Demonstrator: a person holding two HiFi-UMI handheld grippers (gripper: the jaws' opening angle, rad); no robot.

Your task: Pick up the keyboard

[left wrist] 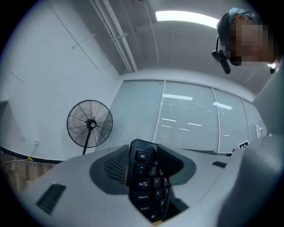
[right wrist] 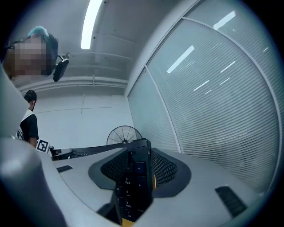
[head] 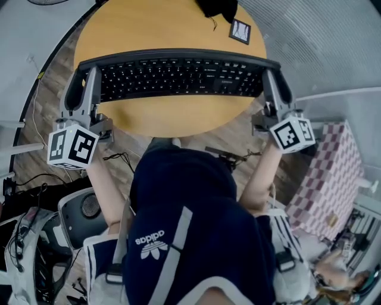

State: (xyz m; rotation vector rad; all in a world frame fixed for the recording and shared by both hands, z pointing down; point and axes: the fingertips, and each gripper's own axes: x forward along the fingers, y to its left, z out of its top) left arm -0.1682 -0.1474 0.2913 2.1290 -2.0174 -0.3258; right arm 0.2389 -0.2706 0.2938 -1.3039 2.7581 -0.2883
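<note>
Left fingers: dark ribbed pads closed narrow on the Esc end of the keyboard, one pad on each face, keys turned toward the camera.
Right fingers: closed the same way on the number-pad end, with a thin yellow strip showing along the clamped edge.
Left gripper: grey, set at the keyboard's left end in the head view, marker cube on the side nearer the person.
Right gripper: set at the opposite end, marker cube likewise toward the person.
Keyboard: black, full length, spanning level between the two grippers above the near half of the desk; resting on the top or clear of it, cannot tell.
Desk: round, orange-brown, with a small black-and-white marker card near the far edge and a black object just beyond it at the frame's top.
Floor: wood planks, loose cables under the desk's near edge, a pink-and-white checked box to the person's right.
Room: black standing fan against a white wall, glass wall with blinds beside it, long ceiling light overhead.
</note>
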